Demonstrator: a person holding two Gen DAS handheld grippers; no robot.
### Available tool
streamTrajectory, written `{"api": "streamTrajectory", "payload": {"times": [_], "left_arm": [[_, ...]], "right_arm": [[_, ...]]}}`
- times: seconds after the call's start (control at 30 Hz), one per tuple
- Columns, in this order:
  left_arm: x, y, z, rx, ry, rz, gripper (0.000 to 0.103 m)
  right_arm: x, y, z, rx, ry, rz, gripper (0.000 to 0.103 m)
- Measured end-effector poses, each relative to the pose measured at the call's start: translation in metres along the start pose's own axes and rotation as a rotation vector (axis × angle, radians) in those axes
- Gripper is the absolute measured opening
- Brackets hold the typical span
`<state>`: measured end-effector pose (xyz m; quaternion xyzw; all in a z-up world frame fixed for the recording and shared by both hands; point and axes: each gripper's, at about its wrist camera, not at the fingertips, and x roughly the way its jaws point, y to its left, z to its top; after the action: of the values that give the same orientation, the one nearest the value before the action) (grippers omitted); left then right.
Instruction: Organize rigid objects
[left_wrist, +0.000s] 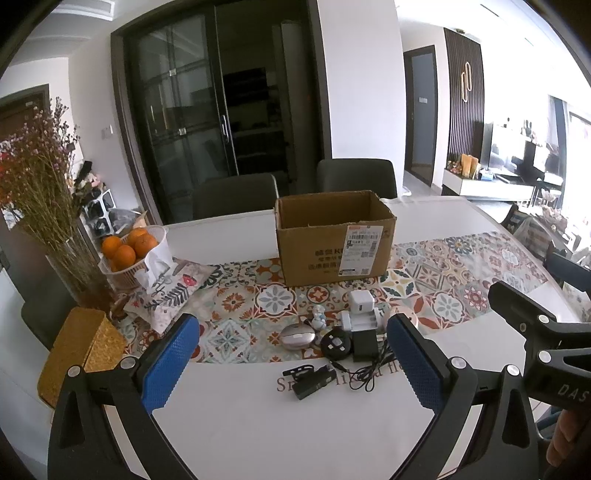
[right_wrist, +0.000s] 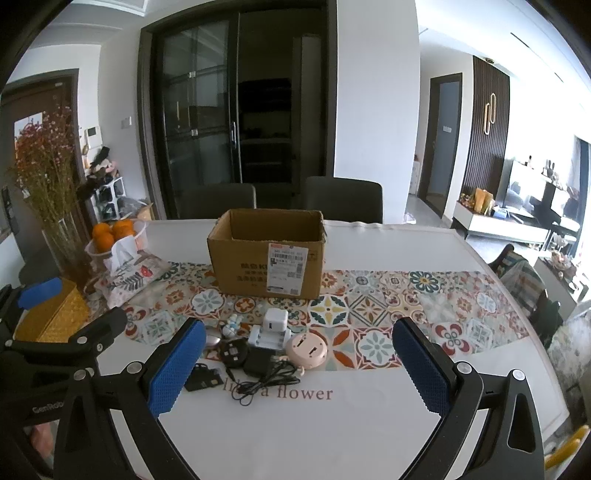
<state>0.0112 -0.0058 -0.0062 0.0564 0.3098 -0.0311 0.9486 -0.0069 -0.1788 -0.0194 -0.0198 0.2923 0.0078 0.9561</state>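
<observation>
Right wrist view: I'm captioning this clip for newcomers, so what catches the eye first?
The open cardboard box standing mid-table on the patterned runner. Just in front of it lies a huddle of small gadgets: a white charger, a pink round case and a black adapter with its cable. The open right gripper frames them; oranges glow at far left.

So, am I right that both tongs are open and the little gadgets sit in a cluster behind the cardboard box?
Not quite: the gadgets sit in front of the cardboard box, on the near side, as the right wrist view shows. Both the left tongs and the right tongs are indeed open.
</observation>
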Motion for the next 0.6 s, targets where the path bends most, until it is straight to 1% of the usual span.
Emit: {"api": "streamTrajectory", "payload": {"times": [0.13, 0.3, 0.6], "left_arm": [[0.007, 0.000, -0.001, -0.009, 0.025, -0.011, 0.103], [0.020, 0.000, -0.004, -0.027, 0.083, -0.011, 0.103], [0.058, -0.002, -0.026, -0.079, 0.260, 0.005, 0.103]], "right_arm": [[0.005, -0.002, -0.001, 0.003, 0.015, 0.006, 0.102], [0.019, -0.002, -0.004, -0.003, 0.058, 0.015, 0.102], [0.058, -0.004, -0.018, -0.038, 0.175, 0.048, 0.102]]}}
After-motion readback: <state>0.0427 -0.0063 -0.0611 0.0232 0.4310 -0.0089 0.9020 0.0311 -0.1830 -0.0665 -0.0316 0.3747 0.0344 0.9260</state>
